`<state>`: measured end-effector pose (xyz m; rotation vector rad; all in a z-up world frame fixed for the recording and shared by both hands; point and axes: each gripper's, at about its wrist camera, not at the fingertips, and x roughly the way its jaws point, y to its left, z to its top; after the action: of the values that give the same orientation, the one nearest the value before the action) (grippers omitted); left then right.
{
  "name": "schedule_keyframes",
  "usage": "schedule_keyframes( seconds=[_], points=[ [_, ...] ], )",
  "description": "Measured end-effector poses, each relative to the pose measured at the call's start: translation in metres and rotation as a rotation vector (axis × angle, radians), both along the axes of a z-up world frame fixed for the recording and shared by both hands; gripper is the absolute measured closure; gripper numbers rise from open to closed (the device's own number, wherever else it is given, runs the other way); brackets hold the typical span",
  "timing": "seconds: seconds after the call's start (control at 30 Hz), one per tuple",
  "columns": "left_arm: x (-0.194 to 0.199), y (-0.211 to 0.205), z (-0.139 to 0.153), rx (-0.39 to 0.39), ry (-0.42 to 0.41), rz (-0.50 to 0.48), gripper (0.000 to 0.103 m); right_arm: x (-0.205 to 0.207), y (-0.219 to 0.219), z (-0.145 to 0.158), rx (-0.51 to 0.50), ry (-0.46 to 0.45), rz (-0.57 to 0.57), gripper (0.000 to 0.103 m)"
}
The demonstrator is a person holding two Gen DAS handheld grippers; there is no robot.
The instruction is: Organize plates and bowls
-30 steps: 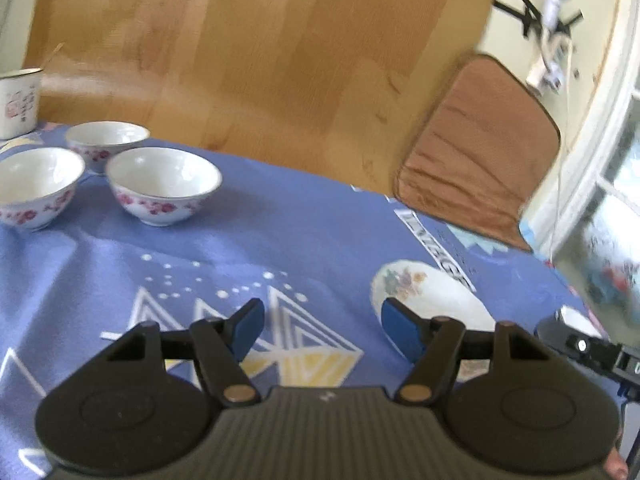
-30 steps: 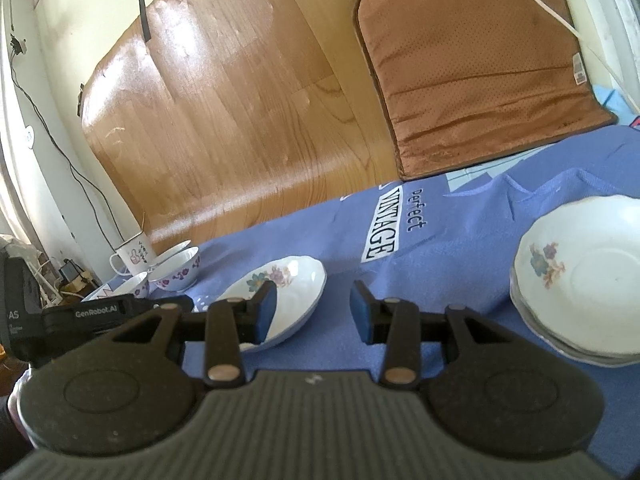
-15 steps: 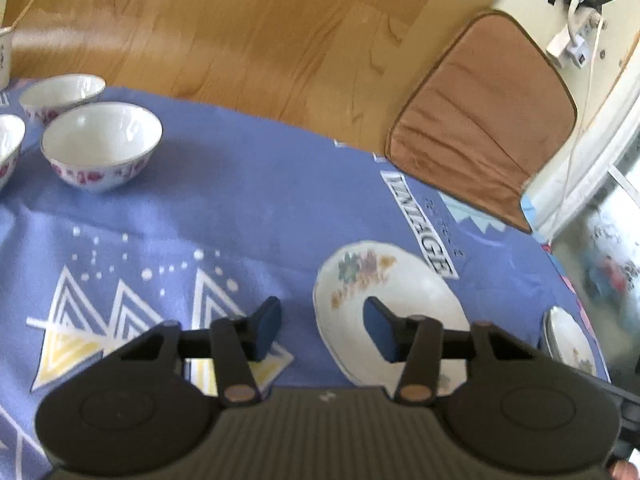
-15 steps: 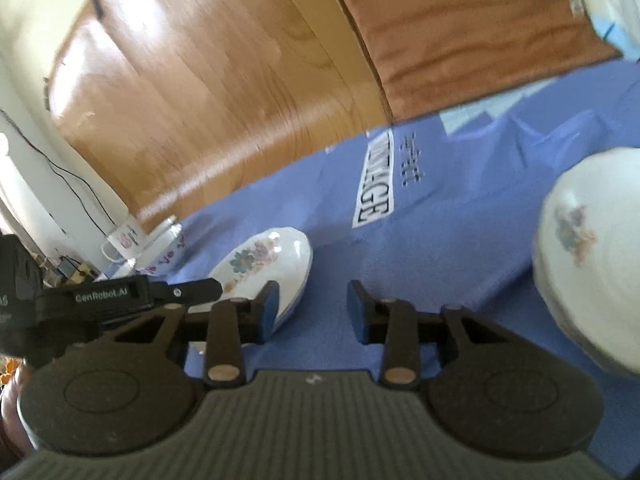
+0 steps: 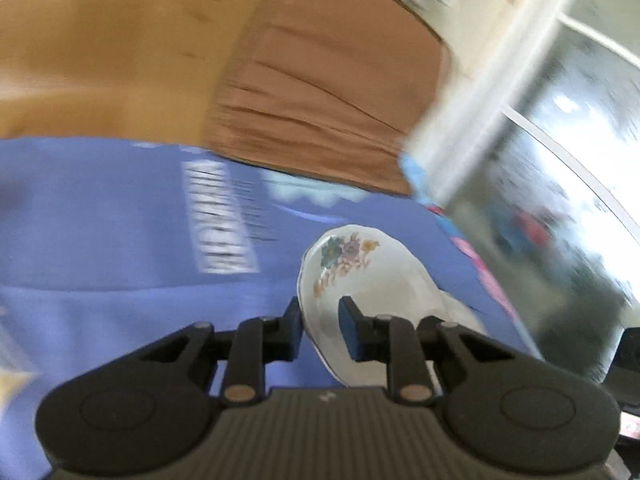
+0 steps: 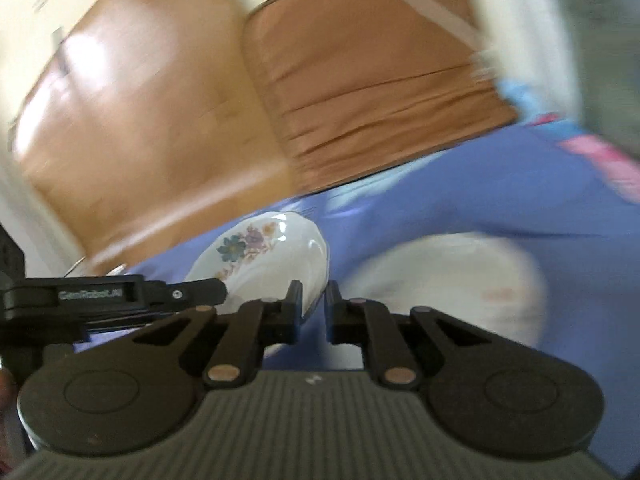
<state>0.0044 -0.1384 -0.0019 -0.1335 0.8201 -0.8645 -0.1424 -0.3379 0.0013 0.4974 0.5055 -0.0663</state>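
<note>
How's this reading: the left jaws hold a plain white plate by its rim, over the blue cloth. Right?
Not quite. The plate is not plain: it carries a flower print, clear in the left wrist view. The rest holds: the left gripper has its jaws on the rim, over the blue cloth.
</note>
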Motion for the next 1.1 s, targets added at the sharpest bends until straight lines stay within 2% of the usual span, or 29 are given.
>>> schedule_keyframes(
  seconds=[0.17, 0.27, 0.37, 0.47, 0.6, 0.63, 0.67, 0.7, 0.8, 0.97, 1.1],
  points=[
    [-0.015, -0.054, -0.012, 0.048, 0.017, -0.083, 0.081, -0.032, -0.041, -0.004, -0.018, 0.009, -0.128, 0.089],
    [-0.020, -0.063, -0.011, 0.079, -0.033, -0.066, 0.082, -0.036, -0.047, -0.011, -0.017, 0.022, -0.143, 0.088],
    [-0.019, -0.062, -0.011, 0.089, -0.020, -0.063, 0.078, -0.037, -0.038, -0.014, -0.045, 0.012, -0.140, 0.086],
    [-0.026, -0.065, -0.010, 0.104, -0.042, -0.068, 0.073, -0.040, -0.036, -0.013, -0.067, -0.014, -0.162, 0.082],
    [-0.029, -0.059, -0.007, 0.093, -0.078, -0.056, 0.060, -0.039, -0.035, -0.011, -0.080, -0.037, -0.190, 0.079],
    [-0.029, -0.058, -0.006, 0.089, -0.081, -0.050, 0.055, -0.040, -0.035, -0.009, -0.091, -0.043, -0.200, 0.072],
    [-0.028, -0.056, -0.004, 0.083, -0.081, -0.044, 0.054, -0.041, -0.035, -0.008, -0.109, -0.045, -0.218, 0.055],
    [-0.027, -0.053, -0.004, 0.077, -0.079, -0.040, 0.054, -0.041, -0.034, -0.007, -0.127, -0.045, -0.236, 0.051],
    [-0.024, -0.042, -0.002, 0.069, -0.081, -0.024, 0.054, -0.042, -0.034, -0.007, -0.140, -0.049, -0.247, 0.050],
    [-0.020, -0.012, -0.003, 0.130, -0.119, 0.048, 0.054, -0.042, -0.030, -0.003, -0.125, -0.066, -0.259, 0.050],
    [-0.013, 0.032, -0.008, 0.179, -0.141, 0.151, 0.054, -0.034, -0.004, 0.008, -0.121, -0.109, -0.169, 0.050]
  ],
)
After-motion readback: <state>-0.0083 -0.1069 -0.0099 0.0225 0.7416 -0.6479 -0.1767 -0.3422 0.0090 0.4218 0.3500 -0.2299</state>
